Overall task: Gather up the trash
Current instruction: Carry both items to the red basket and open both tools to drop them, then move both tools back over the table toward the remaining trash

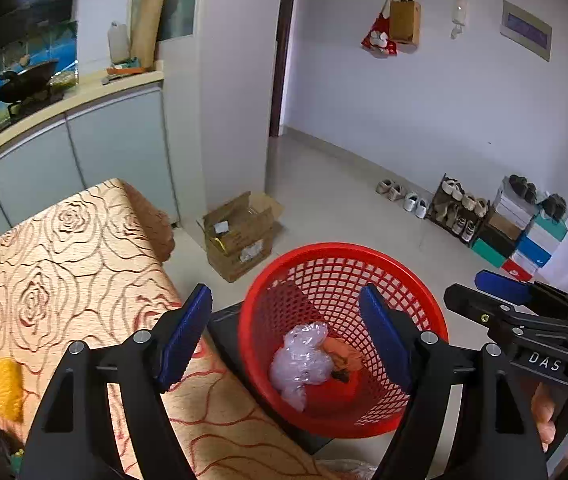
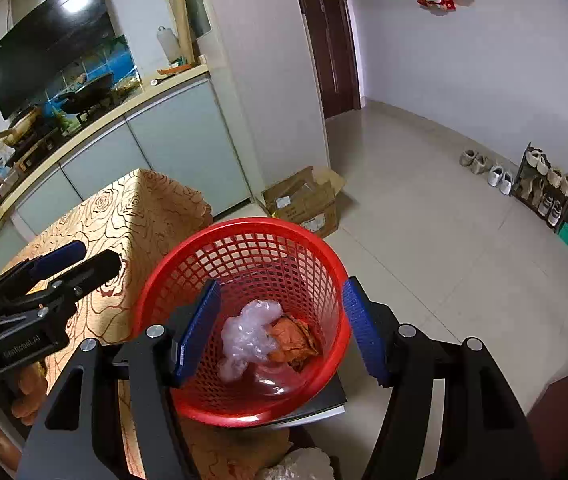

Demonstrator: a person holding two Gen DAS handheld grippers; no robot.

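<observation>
Both grippers, left (image 1: 285,336) and right (image 2: 280,330), hover with jaws spread and empty above the red basket (image 2: 164,280), which holds crumpled plastic (image 2: 250,330) and orange wrapper (image 2: 291,340) (apparently deposited). A yellow item (image 1: 0,388) remains on the tablecloth (image 1: 64,248).

Left gripper (image 1: 289,334): jaws wide apart, nothing between blue pads (image 1: 186,336), angled downward. Right gripper (image 2: 280,330): jaws apart, nothing clamped, blue pads (image 2: 200,330) bare, also angled downward. Both grippers side by side, near each other, not touching. In left wrist view, person's right hand (image 1: 549,412) wraps right gripper's handle at lower right edge. In right wrist view, left hand (image 2: 28,394) partly visible under left gripper body.
</observation>
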